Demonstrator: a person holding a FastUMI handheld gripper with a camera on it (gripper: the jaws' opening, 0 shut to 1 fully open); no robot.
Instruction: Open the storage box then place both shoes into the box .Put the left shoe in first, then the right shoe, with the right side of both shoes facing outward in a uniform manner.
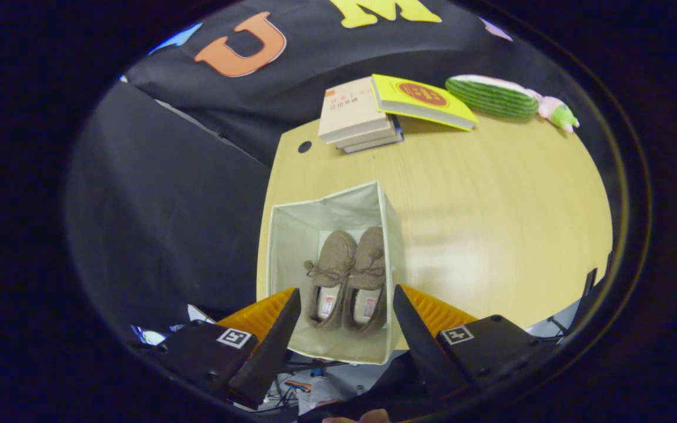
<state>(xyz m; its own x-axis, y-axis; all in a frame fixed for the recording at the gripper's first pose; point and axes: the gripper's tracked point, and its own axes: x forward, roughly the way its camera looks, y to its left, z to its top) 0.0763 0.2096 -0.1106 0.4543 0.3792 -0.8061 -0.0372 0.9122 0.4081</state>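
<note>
The hand-held gripper point(343, 320) hangs above the storage box point(291, 235) with its fingers spread wide and nothing between them but air — released, by the look of it. Directly below and just ahead of the fingers, both shoes sit inside the box, side by side and touching, toes pointing away from the gripper and heels nearest it. The left shoe point(329, 276) lies toward the gripper's left finger, the right shoe point(369, 273) toward its right. They fill the floor of the box snugly, which would explain why they stand parallel rather than crossed. Whether their right sides face outward as asked is hard to judge from straight above. The box is open at the top and stands at the near corner of the bench point(491, 211).

Each insole carries a small label with red print, too small to read. Well beyond the fingers lies a stack of books point(353, 114) with a yellow book point(424, 100) leaning on it — their cover writing is not legible — and past them a striped green plush toy point(494, 94)
</note>
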